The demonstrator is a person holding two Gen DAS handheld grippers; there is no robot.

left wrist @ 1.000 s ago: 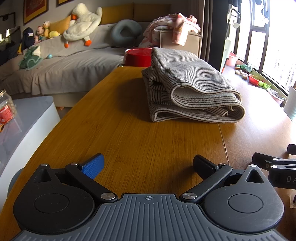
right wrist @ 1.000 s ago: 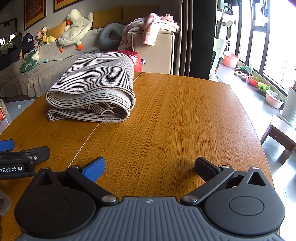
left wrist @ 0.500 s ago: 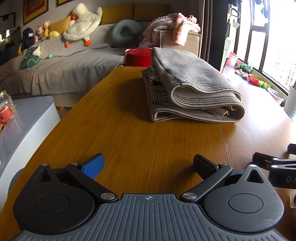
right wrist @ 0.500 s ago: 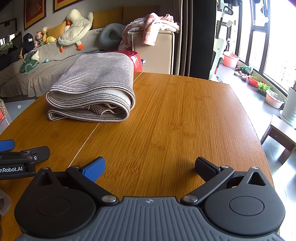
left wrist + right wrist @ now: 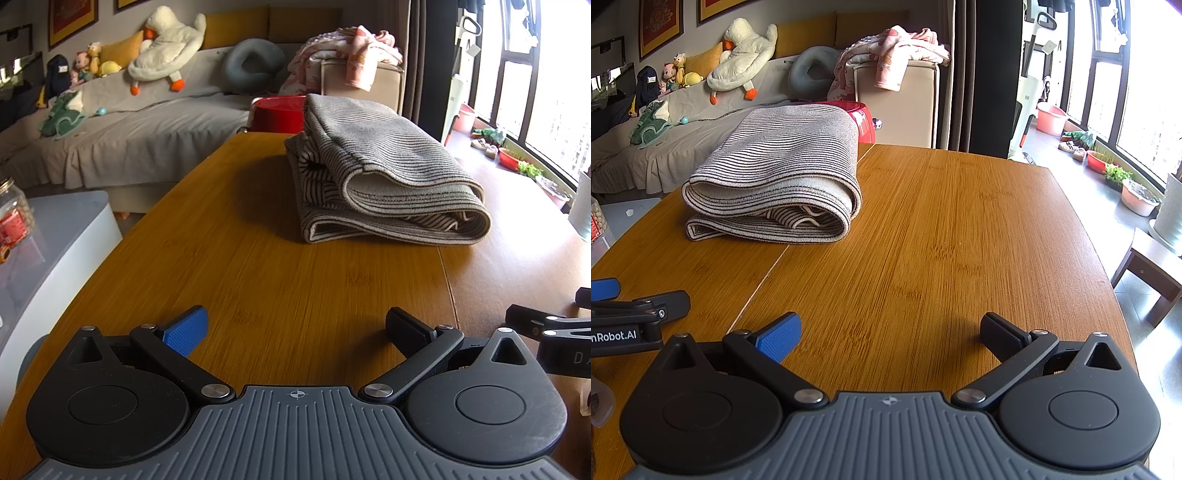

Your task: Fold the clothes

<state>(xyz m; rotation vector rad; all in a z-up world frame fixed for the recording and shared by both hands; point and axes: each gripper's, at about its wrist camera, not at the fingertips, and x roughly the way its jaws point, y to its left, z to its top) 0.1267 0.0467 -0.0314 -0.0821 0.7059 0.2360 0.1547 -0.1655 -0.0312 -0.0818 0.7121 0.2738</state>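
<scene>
two views, one from each gripper, both low over a brown wooden tabletop.

in the left wrist view: left gripper at the bottom middle, wide open, nothing between the blue finger and the black finger. bare wood under the gap. folded grey striped cloth in the upper middle of the frame, lying flat on the tabletop, well apart from the gripper. folded over in thick layers, rounded fold edge toward the right, striped inside showing at the near edge. red tub just behind the cloth, at the far end of the tabletop. part of the right gripper at the right edge of the frame.

in the right wrist view: right gripper at the bottom middle, also wide open and empty. same folded cloth in the upper left of the frame, on the tabletop, well apart from the gripper. tip of the left gripper at the left edge, beside the right one.

farther back, in the upper left of both frames: grey sofa with a white duck toy lying on top. pink clothes draped over a beige box in the upper middle. bright windows on the right side.
</scene>
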